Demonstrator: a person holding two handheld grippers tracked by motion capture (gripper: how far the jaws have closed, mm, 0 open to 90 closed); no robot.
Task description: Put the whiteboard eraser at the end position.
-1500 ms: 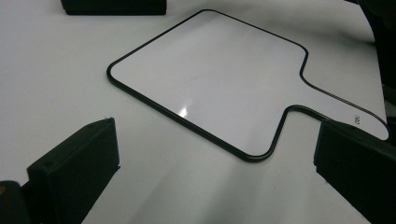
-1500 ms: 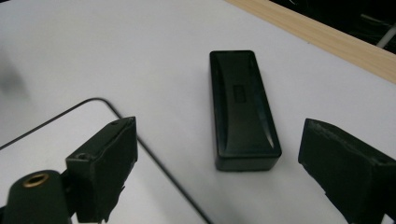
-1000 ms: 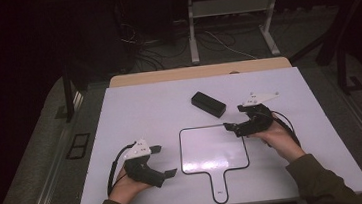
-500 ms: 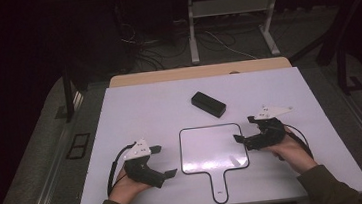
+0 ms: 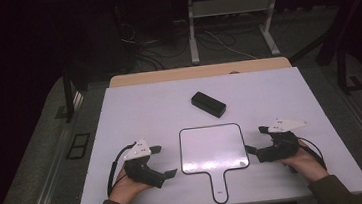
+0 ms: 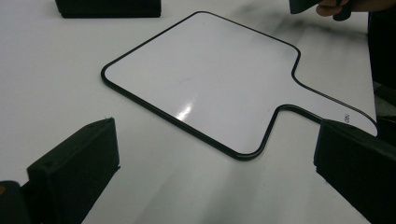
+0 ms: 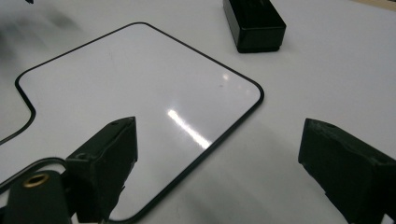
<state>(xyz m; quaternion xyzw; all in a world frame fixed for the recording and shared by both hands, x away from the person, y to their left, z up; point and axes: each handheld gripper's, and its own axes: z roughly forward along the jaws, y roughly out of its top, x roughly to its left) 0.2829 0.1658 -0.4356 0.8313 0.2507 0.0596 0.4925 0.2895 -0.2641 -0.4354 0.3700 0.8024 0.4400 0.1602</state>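
Fingers (image 7: pixel 107 172) of our right gripper (image 5: pixel 260 142) stand wide apart, empty, with the board's (image 5: pixel 212 148) right edge just below them. Our left gripper (image 5: pixel 163 160) is likewise spread, holding nothing, its tips just left of the board and clear of it. We see the board lying flat on the table (image 5: pixel 144 110) between both hands, handle toward us. Farther back a black box (image 5: pixel 209 104) rests apart from the board's far edge.

High view looking forward and down from afar, both gripper views close, low, sharing the whiteboard paddle (image 5: pixel 212 148).
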